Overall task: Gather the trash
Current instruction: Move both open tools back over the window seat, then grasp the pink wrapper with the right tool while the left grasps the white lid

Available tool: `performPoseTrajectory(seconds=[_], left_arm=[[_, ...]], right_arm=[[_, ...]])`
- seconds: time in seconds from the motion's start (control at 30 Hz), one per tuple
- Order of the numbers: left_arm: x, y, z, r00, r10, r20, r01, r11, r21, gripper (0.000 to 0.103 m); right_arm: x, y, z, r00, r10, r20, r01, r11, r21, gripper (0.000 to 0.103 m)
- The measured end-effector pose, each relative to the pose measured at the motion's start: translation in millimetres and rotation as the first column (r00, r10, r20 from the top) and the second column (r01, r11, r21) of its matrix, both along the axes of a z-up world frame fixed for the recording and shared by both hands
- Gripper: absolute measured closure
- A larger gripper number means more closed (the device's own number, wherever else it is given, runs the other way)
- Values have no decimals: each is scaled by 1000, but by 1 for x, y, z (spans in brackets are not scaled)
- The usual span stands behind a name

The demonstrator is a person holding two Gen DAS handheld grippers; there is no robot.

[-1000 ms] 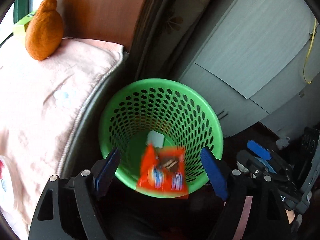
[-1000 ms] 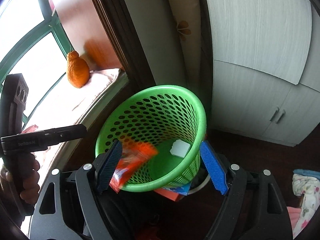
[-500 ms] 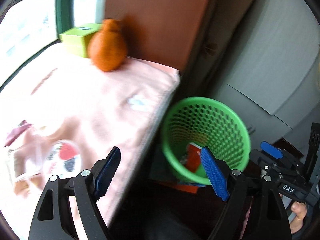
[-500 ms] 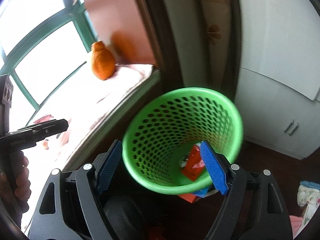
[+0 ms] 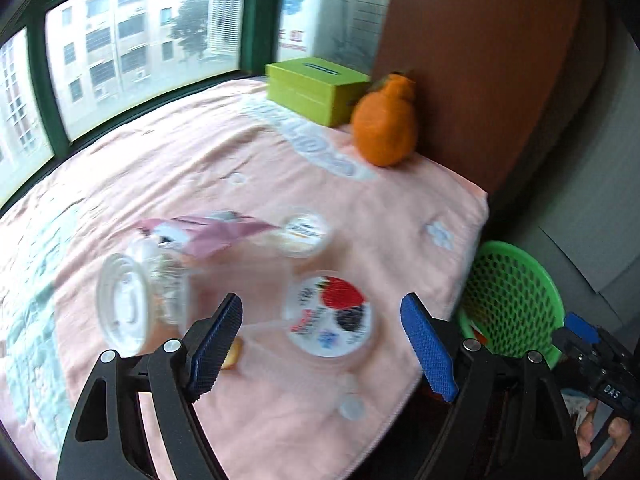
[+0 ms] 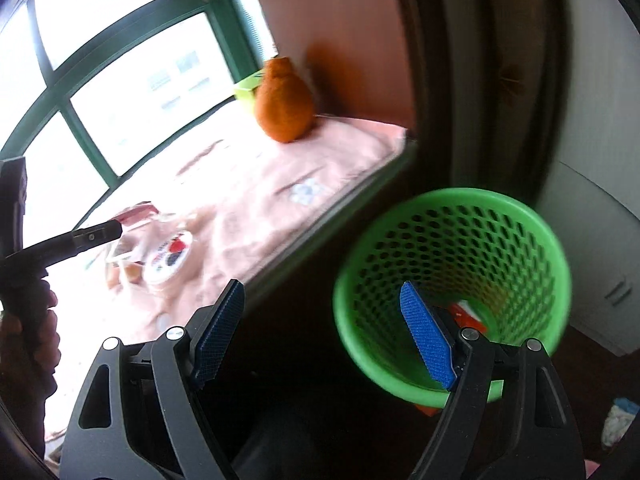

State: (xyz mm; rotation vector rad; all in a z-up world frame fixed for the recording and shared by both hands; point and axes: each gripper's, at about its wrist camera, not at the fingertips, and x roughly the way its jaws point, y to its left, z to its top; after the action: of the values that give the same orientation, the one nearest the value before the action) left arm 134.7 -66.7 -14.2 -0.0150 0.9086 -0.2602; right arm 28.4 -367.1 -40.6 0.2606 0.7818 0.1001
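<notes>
Your left gripper [image 5: 322, 340] hangs with its jaws spread wide and nothing between the pads, just above the pink blanket [image 5: 400, 208]. Right ahead of it lies a round yogurt lid [image 5: 330, 316] with berries printed on it; to its left a clear plastic cup [image 5: 136, 300] lies on its side, and beyond that a pink wrapper [image 5: 208, 232]. Your right gripper [image 6: 322, 334] is also spread and empty, its right pad in front of the green basket [image 6: 452, 280], where an orange packet [image 6: 468, 314] lies. Farthest back sits an orange plush [image 5: 386, 122]
</notes>
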Motion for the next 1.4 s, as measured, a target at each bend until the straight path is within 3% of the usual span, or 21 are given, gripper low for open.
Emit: performPoseTrajectory(seconds=[0.2,0.4,0.6,0.8,0.97,1.1,1.4], left_arm=[[6,58,-1,993,116,-6,-116,993,-17,25],[1,103,-9,981,190,-28,-190,982,-12,25],[-5,136,-21,970,234,-62,-237,971,-32,25],[-5,158,-32,965,248,-88,-253,966,-51,19],[2,170,-44,962,247,-115,-254,966,-48,14],[11,172,-54,965,216,-151,-228,971,-70,12],[37,174,-73,978,106,-179,-112,993,-25,9]], right_arm=[[32,41,12,991,136,-2,-135,990,45,23],[80,98,30,950,311,-25,-305,944,121,18],[136,161,48,879,472,-69,-463,879,117,10],[189,231,51,781,605,-155,-605,794,51,5],[221,271,34,709,662,-242,-683,731,-2,5],[241,291,15,681,666,-304,-703,711,-19,5],[259,309,-14,625,674,-393,-741,671,-28,5]])
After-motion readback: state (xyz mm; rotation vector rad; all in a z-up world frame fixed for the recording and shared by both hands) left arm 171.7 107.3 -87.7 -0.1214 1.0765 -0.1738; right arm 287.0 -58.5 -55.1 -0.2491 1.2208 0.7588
